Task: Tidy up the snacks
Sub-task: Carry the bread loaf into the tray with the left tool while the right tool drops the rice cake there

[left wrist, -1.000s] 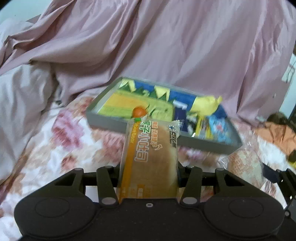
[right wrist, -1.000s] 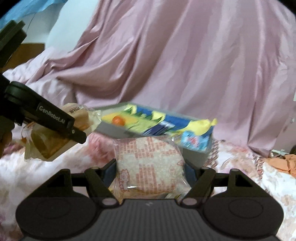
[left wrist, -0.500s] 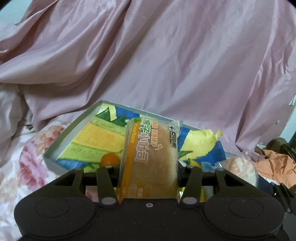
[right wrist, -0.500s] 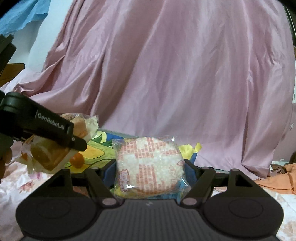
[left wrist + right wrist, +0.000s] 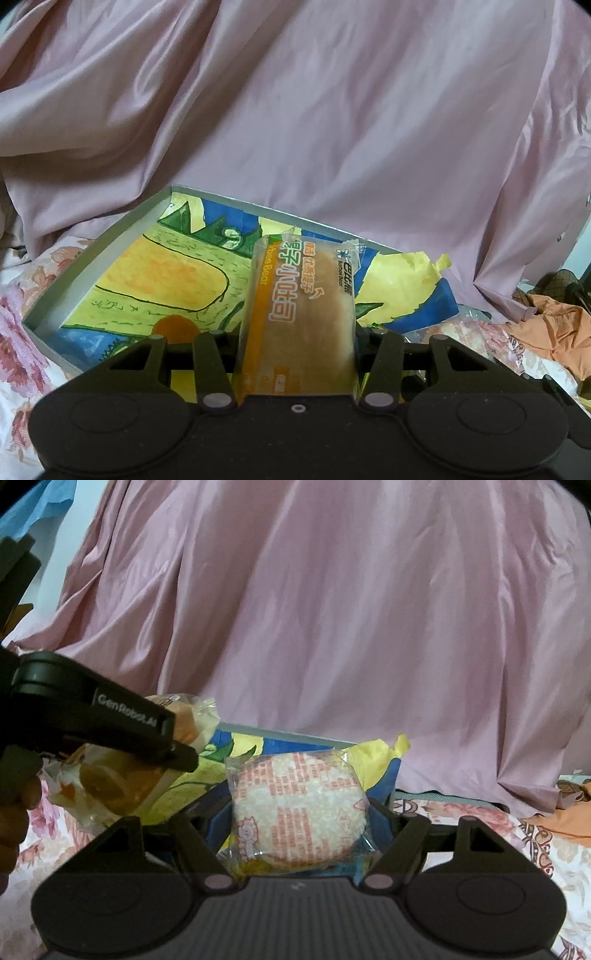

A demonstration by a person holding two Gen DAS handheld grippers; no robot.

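Observation:
My left gripper (image 5: 297, 332) is shut on a long orange-striped bread packet (image 5: 301, 310), held above the near side of a shallow grey box (image 5: 92, 254) lined with a yellow, green and blue picture. A small orange ball (image 5: 173, 325) lies in the box by its near wall. My right gripper (image 5: 299, 812) is shut on a round rice cracker packet (image 5: 299, 805) with a red print, just short of the same box (image 5: 280, 738). In the right wrist view the left gripper (image 5: 122, 723) with its bread packet (image 5: 122, 779) shows at the left.
Pink satin cloth (image 5: 295, 110) is draped behind the box. A floral bedsheet (image 5: 22, 321) lies under it. Orange fabric (image 5: 554, 325) is bunched at the right, and a person's hand (image 5: 14, 812) shows at the left edge of the right wrist view.
Both grippers have moved closer to the box with their packets still held. The box now fills more of the left wrist view, and the orange ball sits near the gripper's left finger.

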